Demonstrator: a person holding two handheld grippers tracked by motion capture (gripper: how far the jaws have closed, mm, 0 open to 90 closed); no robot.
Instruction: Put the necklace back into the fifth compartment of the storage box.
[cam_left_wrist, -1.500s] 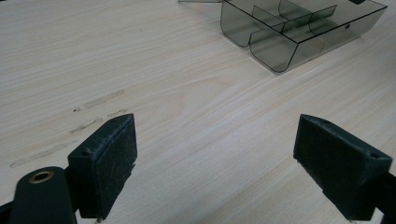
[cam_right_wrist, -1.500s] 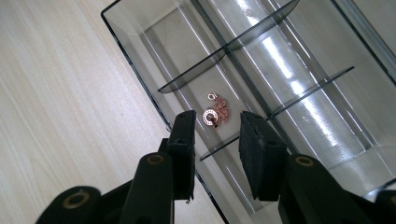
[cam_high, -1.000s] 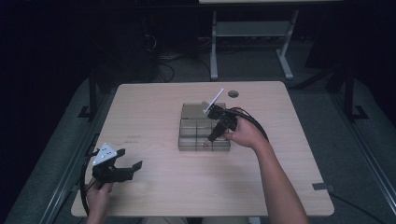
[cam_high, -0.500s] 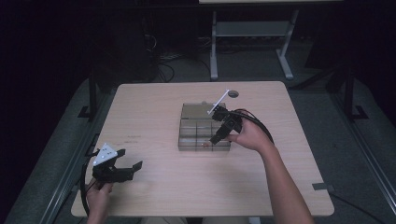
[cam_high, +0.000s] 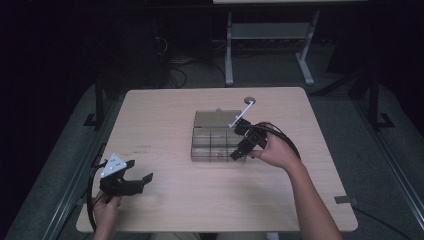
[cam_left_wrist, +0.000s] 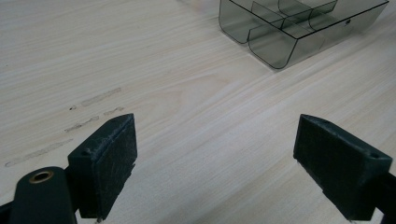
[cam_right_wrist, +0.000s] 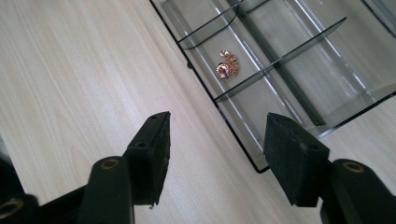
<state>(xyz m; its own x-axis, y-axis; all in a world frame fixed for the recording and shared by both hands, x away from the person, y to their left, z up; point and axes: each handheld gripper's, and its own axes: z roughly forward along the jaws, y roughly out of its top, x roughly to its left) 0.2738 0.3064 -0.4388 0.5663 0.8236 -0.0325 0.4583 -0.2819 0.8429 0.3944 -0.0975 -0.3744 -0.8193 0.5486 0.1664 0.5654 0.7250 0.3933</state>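
Observation:
A smoky clear organizer box (cam_high: 215, 142) with several compartments sits mid-table, its lid lying open behind it. A small copper-coloured chain piece (cam_right_wrist: 227, 65) lies in one front compartment. My right gripper (cam_high: 239, 151) hovers at the box's front right corner. In the right gripper view this gripper (cam_right_wrist: 217, 135) is open; its jaws have just been opening, with nothing held between them. My left gripper (cam_high: 136, 181) is held low near the table's front left corner, away from the box. In the left gripper view it (cam_left_wrist: 215, 140) is open over bare wood, with the box (cam_left_wrist: 289, 32) farther off.
A small grey disc (cam_high: 249, 100) is set in the light wooden table (cam_high: 160, 115) behind the box. A strip of tape (cam_high: 345, 200) sits at the table's right front edge. Cables trail from both grippers. Dark floor and a metal stand (cam_high: 267, 45) lie beyond the table.
My right gripper has drawn back from over the box toward its front right corner, and its jaws have spread apart. The left gripper has stayed where it was.

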